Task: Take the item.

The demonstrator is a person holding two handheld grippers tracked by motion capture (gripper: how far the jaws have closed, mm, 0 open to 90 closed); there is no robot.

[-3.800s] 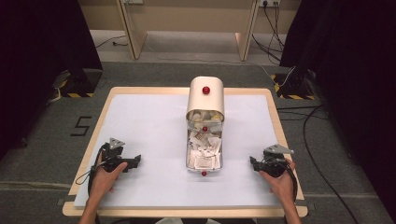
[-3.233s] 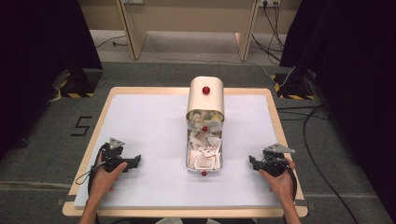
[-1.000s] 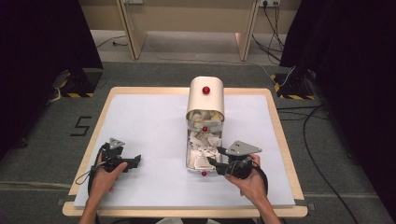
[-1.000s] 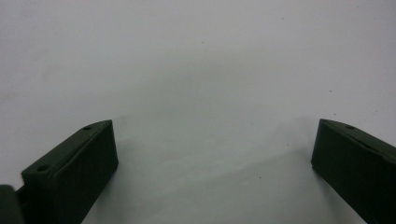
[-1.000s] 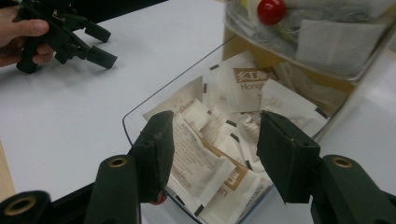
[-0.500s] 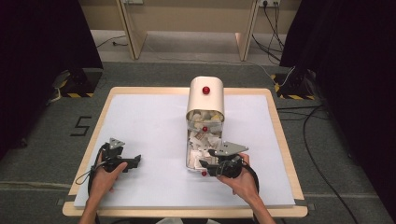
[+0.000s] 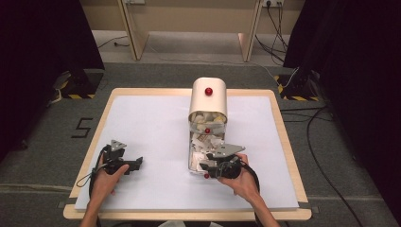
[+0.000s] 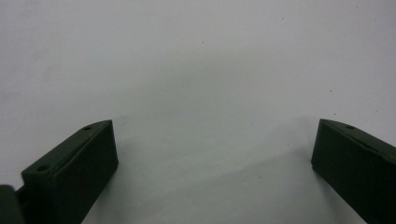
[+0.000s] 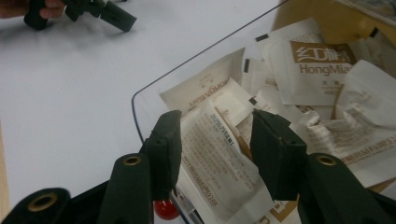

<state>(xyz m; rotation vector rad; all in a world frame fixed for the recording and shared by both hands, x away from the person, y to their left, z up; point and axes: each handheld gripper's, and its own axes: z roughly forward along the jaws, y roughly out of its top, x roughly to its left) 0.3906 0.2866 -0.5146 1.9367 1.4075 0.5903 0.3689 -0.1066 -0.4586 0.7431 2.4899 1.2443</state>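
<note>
The right gripper is hovering over the near end of the clear, shallow tray of cream paper sachets, in the middle of the white worktop. In the right gripper view its jaws have just been closing in, and they are now straddling one cream printed sachet lying on top of the heap; whether the pads are pressing on it I cannot tell. A small red knob is peeking out just below the left jaw. Behind the tray, the cream rounded lid with a red knob is standing up. Over at the left, the left gripper is resting low on the bare worktop, jaws spread wide with nothing between them.
</note>
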